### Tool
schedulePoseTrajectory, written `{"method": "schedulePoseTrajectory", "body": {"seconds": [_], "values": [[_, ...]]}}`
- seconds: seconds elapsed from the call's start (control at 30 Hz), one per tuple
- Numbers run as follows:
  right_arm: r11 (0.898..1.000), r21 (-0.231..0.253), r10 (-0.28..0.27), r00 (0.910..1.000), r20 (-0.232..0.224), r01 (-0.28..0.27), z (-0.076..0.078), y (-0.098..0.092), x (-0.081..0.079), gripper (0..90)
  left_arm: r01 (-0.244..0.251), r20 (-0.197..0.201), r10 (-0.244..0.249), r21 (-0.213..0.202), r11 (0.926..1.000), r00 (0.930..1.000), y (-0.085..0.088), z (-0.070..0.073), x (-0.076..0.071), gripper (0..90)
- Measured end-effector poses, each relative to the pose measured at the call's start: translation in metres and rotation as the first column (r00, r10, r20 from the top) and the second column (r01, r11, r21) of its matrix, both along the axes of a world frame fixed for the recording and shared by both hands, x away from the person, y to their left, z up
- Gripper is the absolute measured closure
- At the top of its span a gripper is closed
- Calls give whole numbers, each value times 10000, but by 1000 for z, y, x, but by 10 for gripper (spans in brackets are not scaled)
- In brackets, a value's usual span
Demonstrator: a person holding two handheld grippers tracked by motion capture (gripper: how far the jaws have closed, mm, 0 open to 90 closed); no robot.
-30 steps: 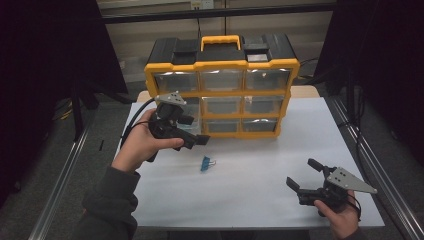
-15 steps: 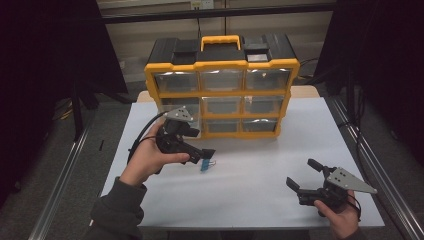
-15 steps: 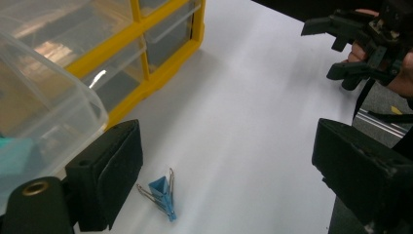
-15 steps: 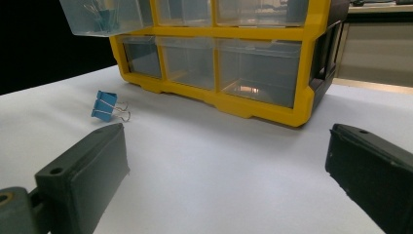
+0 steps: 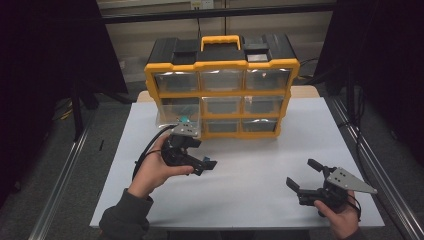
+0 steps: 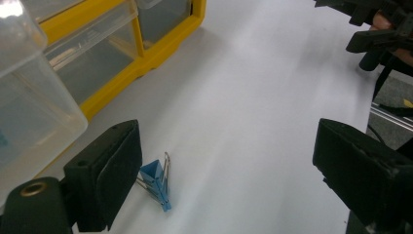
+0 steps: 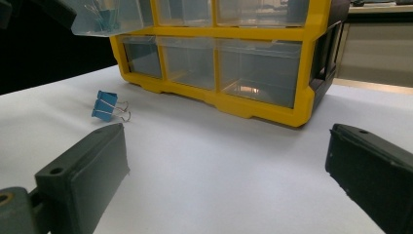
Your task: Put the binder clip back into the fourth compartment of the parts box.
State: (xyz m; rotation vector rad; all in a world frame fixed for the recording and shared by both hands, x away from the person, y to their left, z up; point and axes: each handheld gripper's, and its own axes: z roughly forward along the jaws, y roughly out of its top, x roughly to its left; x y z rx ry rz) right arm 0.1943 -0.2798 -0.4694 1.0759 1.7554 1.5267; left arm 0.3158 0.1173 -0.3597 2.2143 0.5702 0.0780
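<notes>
A small blue binder clip [image 6: 157, 184] lies on the white table [image 5: 250, 170], also seen from the right gripper view [image 7: 106, 106]. My left gripper [image 5: 206, 166] hangs low over it, jaws wide open. In the left gripper view the left gripper [image 6: 229, 180] has the clip just inside its left jaw, with neither pad pressing on it. My right gripper [image 5: 302, 173] rests open near the front right corner with nothing between its jaws, as the right gripper view confirms [image 7: 224, 180]. Behind stands a yellow drawer organizer [image 5: 222, 95].
The organizer's middle-left clear drawer [image 5: 177, 117] is pulled out over the table and holds blue clips [image 7: 100, 17]. It overhangs just behind my left hand. Bare table stretches between the two grippers. A metal rail [image 5: 370, 170] runs along the right edge.
My left hand has come down and to the right from beside the pulled-out drawer to the clip on the table. The right gripper has stayed put.
</notes>
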Motion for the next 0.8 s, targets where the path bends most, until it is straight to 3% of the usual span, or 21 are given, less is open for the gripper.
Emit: {"method": "schedulePoseTrajectory", "body": {"seconds": [0.2, 0.3, 0.33, 0.37, 0.53, 0.8], "values": [[10000, -7, -6, 10000, -2, 6, 0, 0, 0, 13, -179, -21, 179, 95, 9998, 9998, -1, -15, -1, 110], [10000, -12, -12, 10000, -7, 12, 0, 0, 0, 13, -247, 0, 247, 331, 9991, 9997, -1, -19, 0, 110], [10000, -7, -15, 10000, -5, 15, 0, 0, 0, 13, -351, 42, 350, 184, 9992, 9994, -1, -22, 0, 110], [10000, -9, -13, 10000, -4, 13, 0, 0, 0, 13, -360, 53, 359, 408, 9985, 9993, -1, -22, 0, 110], [10000, -7, -6, 10000, -5, 6, 0, 0, 0, 13, -543, -69, 546, 288, 9981, 9985, -1, -35, 3, 123], [10000, 1, -3, 10000, -7, 3, 0, 0, 0, 14, -1038, -15, 1041, 527, 9932, 9946, 0, -53, 9, 155]]}}
